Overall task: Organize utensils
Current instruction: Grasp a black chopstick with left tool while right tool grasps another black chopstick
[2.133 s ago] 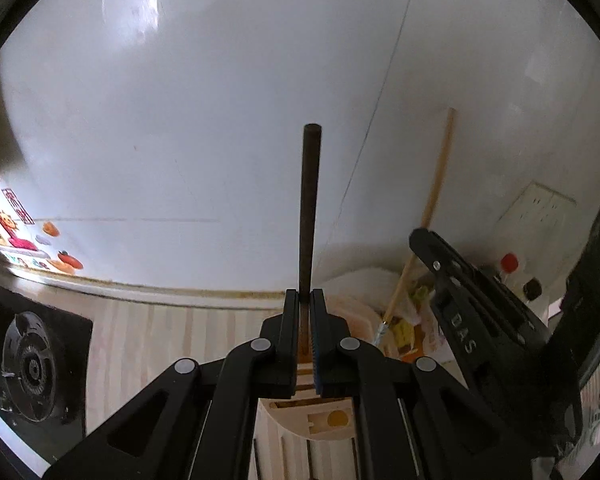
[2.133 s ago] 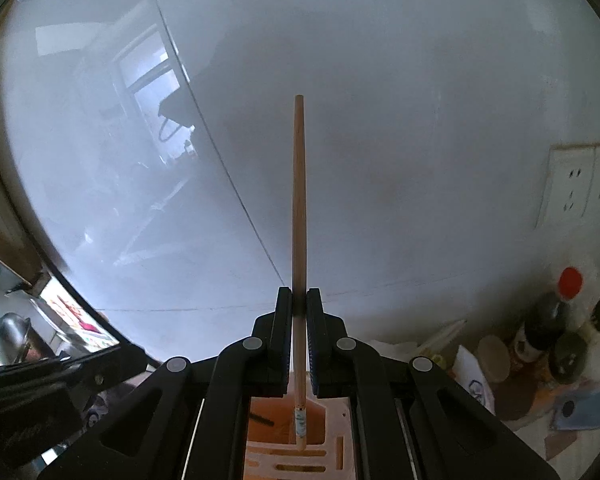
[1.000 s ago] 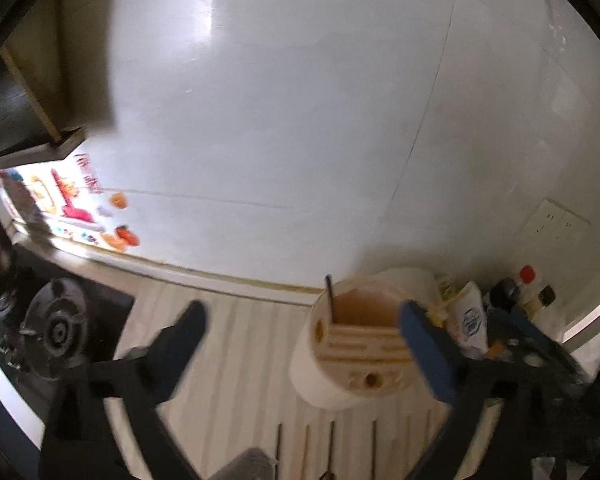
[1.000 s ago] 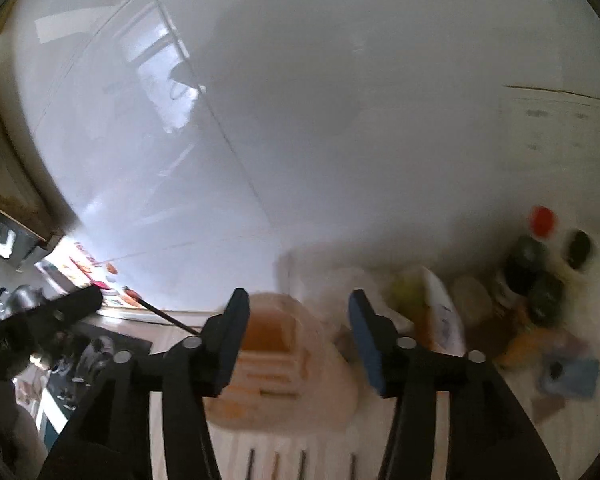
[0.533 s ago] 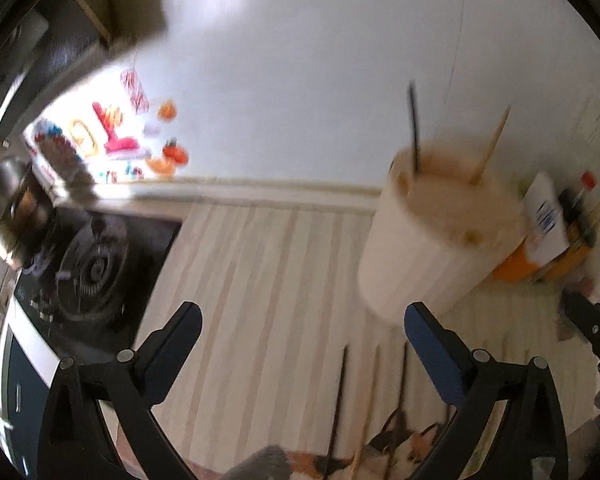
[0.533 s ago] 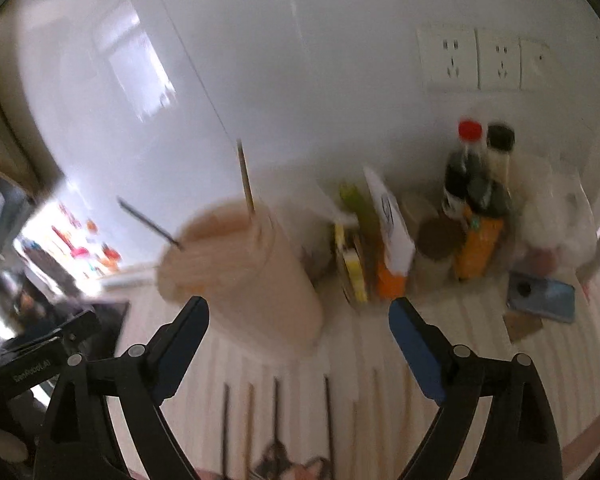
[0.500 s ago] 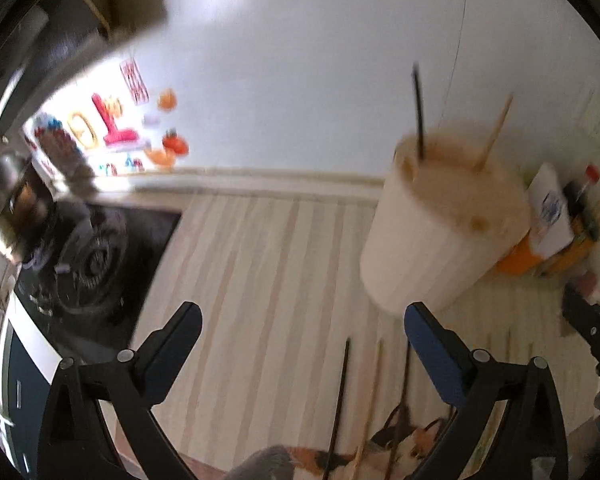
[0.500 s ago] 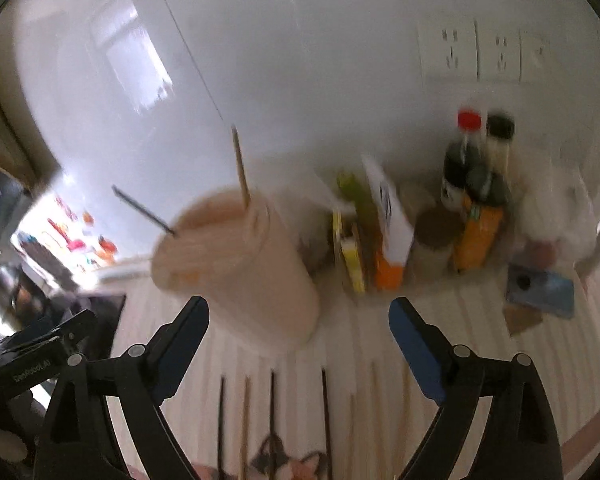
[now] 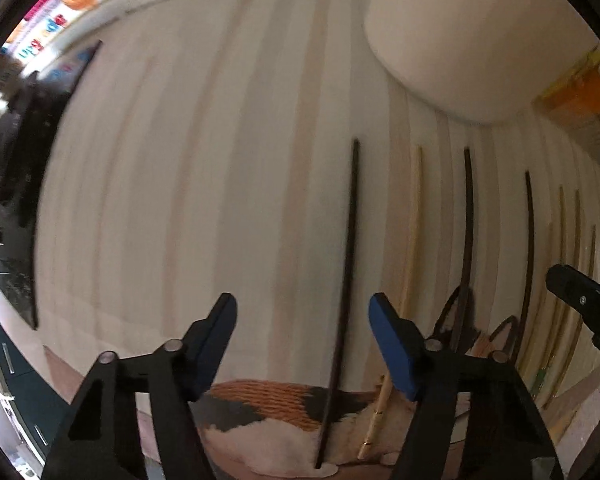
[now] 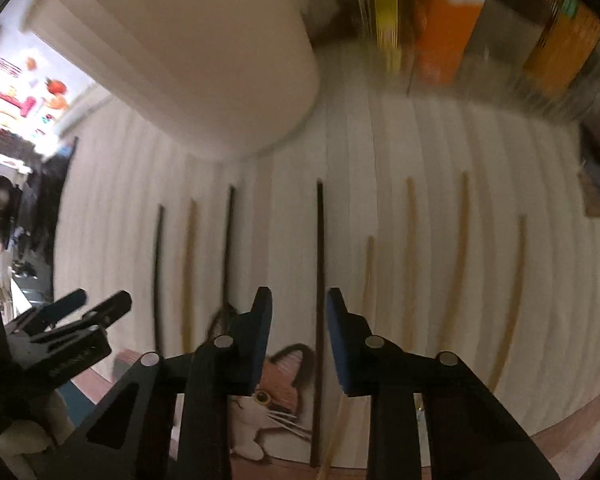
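Both tongs, left [image 9: 302, 340] and right [image 10: 298, 336], just narrowed yet gripped nothing, each straddling a dark chopstick [image 9: 346, 264] on the counter [image 9: 180, 160]; many still unsorted.

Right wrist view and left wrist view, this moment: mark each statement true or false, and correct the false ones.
1. A dark chopstick lies between the right gripper pads. True; the pads have just been closing but do not yet press on it.
2. The left gripper is clamped on a pale chopstick. False; its jaws stand apart around a dark chopstick, pads clear of it.
3. All chopsticks on the counter are dark. False; pale chopsticks lie among the dark ones.
4. The cream holder stands beyond the chopsticks' far ends. True.
5. The near ends of some chopsticks rest on a cat-picture mat. True.
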Motion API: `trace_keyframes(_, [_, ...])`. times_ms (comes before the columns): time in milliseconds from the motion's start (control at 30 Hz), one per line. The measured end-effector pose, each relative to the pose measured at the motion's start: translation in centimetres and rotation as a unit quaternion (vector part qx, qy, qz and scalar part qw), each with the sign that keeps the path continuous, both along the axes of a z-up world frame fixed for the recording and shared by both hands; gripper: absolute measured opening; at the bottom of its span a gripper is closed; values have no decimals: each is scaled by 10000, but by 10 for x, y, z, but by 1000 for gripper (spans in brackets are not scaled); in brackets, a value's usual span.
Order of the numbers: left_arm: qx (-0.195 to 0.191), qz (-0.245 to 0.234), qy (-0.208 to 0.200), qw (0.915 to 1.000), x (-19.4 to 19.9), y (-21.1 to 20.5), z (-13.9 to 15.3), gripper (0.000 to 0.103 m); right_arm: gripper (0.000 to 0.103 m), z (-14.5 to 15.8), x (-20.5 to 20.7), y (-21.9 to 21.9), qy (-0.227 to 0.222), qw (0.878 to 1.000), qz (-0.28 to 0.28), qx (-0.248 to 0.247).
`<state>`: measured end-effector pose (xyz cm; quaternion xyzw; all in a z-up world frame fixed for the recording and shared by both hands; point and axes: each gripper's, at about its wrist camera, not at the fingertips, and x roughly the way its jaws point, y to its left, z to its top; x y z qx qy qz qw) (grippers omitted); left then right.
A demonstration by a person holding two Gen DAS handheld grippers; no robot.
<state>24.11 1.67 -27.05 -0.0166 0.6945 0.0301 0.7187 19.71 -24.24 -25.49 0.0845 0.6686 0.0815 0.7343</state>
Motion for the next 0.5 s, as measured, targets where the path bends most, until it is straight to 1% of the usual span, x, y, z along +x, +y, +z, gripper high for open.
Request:
trace_keyframes(33, [-24,2,93,10000,1,-1,-5,56,25,-5,-1,1,56,10000,9,-17])
trace_keyframes(67, [-42,-14,152,9999,2,-3,-10,44,23,-10,-1,2,112,9999,23,-25])
trace_keyframes(133, [-38,-41,91,9999,3,-4,-10,37,23,-17,0,3,190,9998,58,-86])
trace_keyframes(167, [-83,-86,92,9999,4,-5,-9,31,23,-23,0,3,238,9996,81,-152])
trace_keyframes(200, [-93,-90,86,9999,5,-6,-9,20,23,-29,0,4,318,9990,117,-289])
trace_keyframes(233, [-80,-107,58,9999,5,-6,-8,13,22,-31,0,6,351,9987,139,-336])
trace_keyframes(267, [-72,-123,48,9999,5,-6,-7,5,16,-34,-1,7,381,9983,164,-401])
trace_keyframes(300, [-86,-118,50,9999,4,-5,-7,4,9,-38,-3,9,424,9974,221,-545])
trace_keyframes(333, [-107,-90,54,9999,3,-4,-7,4,6,-41,-4,11,440,9967,258,-625])
trace_keyframes(367, [-88,-47,63,9999,1,-1,-6,4,6,-41,-6,13,347,9961,285,-762])
trace_keyframes(433, [-120,85,103,9998,0,11,-4,3,6,-42,-8,17,348,9949,302,-900])
trace_keyframes(467, [-172,142,136,9997,-1,15,-4,3,6,-43,-10,19,356,9945,289,-940])
trace_keyframes(500, [-205,172,160,9995,1,23,-5,3,6,-43,-10,21,366,9951,297,-871])
